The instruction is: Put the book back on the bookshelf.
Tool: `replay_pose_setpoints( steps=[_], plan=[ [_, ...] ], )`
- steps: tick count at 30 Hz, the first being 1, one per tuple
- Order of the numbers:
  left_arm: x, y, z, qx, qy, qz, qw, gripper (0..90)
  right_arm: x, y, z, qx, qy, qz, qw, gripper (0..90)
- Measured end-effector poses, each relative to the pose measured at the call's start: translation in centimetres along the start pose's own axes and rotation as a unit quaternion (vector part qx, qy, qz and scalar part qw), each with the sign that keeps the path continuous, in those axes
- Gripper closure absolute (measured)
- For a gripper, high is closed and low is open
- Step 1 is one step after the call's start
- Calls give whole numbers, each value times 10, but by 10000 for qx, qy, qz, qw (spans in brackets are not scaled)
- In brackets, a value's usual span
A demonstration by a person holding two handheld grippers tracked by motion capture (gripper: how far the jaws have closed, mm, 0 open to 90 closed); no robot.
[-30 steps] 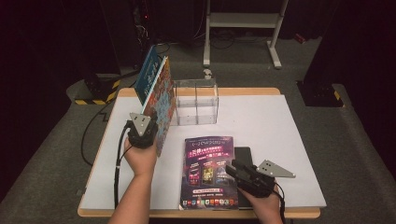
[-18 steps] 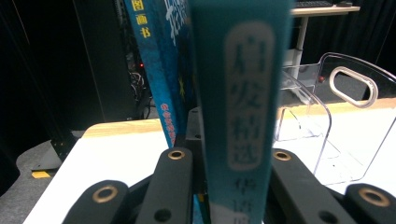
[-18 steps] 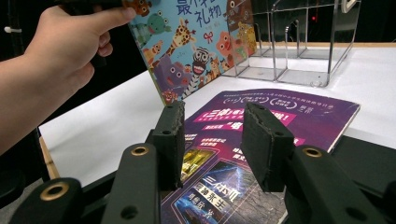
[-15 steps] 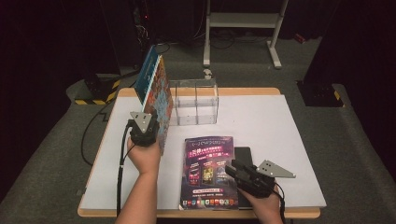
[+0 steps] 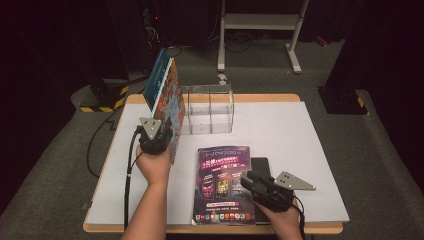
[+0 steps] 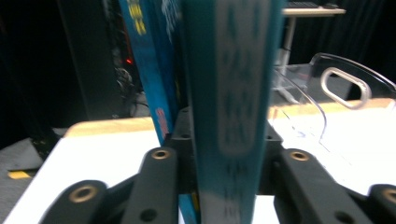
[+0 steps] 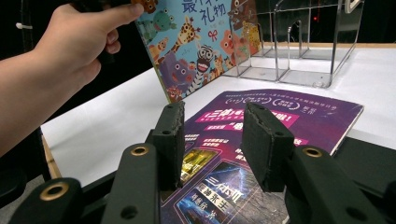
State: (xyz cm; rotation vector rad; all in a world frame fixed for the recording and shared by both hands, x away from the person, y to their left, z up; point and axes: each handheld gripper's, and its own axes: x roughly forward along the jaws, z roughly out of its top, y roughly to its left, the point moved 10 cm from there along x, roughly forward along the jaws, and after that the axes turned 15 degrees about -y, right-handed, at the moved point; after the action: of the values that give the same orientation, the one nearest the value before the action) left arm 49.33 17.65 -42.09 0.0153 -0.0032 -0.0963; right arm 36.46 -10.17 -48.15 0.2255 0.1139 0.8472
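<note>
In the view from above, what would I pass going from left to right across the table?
Left gripper with the upright picture books → clear plastic organizer → purple magazine lying flat → right gripper with its grey plate at the far right.

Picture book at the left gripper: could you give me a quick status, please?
Left gripper jaws just opening, picture book upright between them. Right gripper open over magazine. Clear rack right beside the book.

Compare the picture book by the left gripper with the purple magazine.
The picture book stands on edge, tilted, between the left gripper's jaws; the magazine lies flat on the table. The book's cover shows cartoon animals; the magazine's is dark purple with text. Both are thin and printed.
</note>
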Motion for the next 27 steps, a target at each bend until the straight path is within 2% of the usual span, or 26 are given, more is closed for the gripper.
replay_pose_setpoints(
  steps=[3, 8, 10, 14, 27],
  plan=[
    [-7, 0, -5, 52, 34, -63, 10000, 654, 0, 0, 0, -2, 0, -9, 10000, 590],
    [-24, 5, -14, -6, 10, -155, 9999, 652, 0, 0, -1, 1, 18, -19, 10000, 588],
    [-29, 6, -17, -45, 1, -204, 9998, 667, 0, 0, -1, -7, 33, -19, 10000, 589],
    [-37, 9, -17, -52, -67, -206, 9998, 758, 1, 1, -3, -28, 58, -21, 10000, 588],
    [-33, 8, -15, -154, -153, -88, 9997, 783, 0, 1, -3, -26, 59, -32, 10000, 588]
  ],
)
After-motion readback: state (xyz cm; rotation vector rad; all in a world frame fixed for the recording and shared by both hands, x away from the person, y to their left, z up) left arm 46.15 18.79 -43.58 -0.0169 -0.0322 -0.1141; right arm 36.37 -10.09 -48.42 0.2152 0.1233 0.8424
